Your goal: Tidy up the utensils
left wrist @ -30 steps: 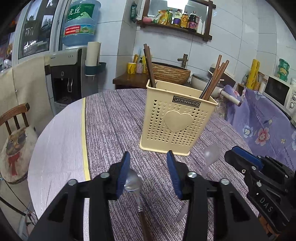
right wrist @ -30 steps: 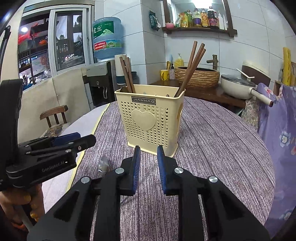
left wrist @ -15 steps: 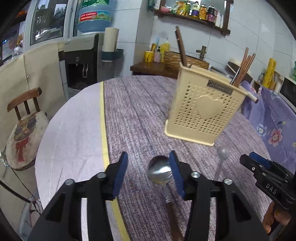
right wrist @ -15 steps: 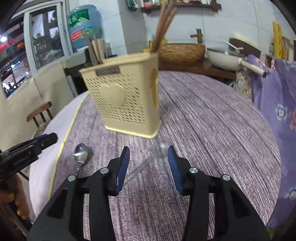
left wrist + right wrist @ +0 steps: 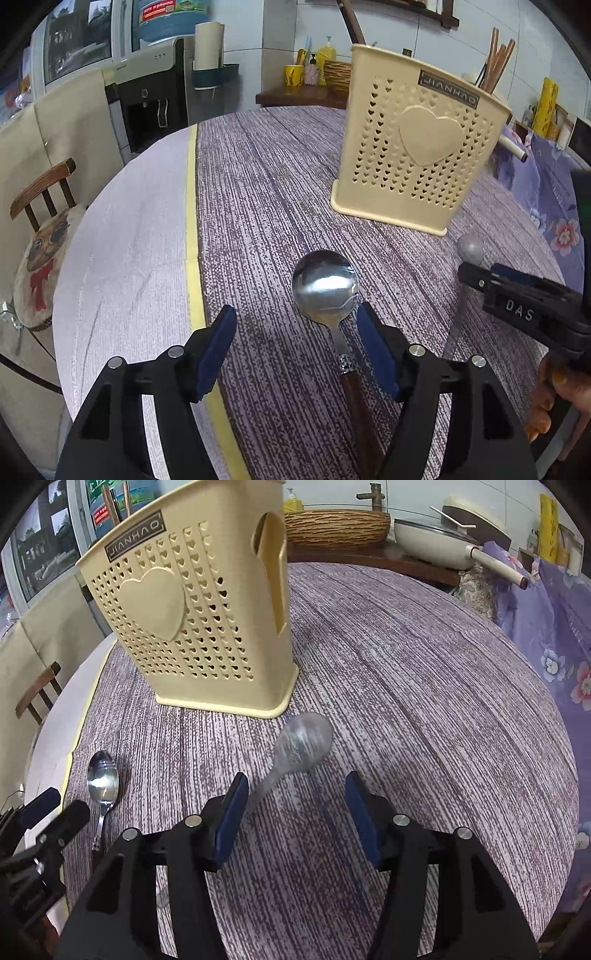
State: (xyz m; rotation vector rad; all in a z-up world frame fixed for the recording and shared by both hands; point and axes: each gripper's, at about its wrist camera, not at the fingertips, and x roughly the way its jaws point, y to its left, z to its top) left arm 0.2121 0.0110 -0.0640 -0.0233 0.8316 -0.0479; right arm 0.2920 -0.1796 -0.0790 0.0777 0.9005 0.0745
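Steel spoon: the metal spoon (image 5: 327, 286) with the dark wooden handle lies flat on the tablecloth, bowl up and pointing toward the holder. Stiff, with a bit of weight at the bowl end, I'd guess, and that polished bowl looks slick.
Where I'd grab it: the narrow neck or the wooden handle. Wood should give the pads more bite than shiny steel, and it lies so flat the pads have to come right down to the cloth.
Plastic spoon: the clear plastic spoon (image 5: 301, 744) lies just in front of the holder's near corner, handle running back toward the right gripper. Probably very light, a bit bendy and easy to flick away; go for the handle, gently.
Left gripper: the left gripper (image 5: 295, 349) is wide open, jaws have just been opening, nothing clamped. The metal spoon's neck sits between the pads, close to the right-hand one.
Right gripper: the right gripper (image 5: 293, 816) is open too, jaws just been opening, pads not pressing anything. The plastic spoon's handle passes near the left-hand pad.
Holder: the cream perforated utensil holder (image 5: 417, 147) stands upright, chopsticks (image 5: 496, 61) already poking out the top.
Table: round table (image 5: 122, 258) with a purple-streaked tablecloth (image 5: 424, 709).
Stage: my read is both spoons are lined up for pickup, neither lifted yet.
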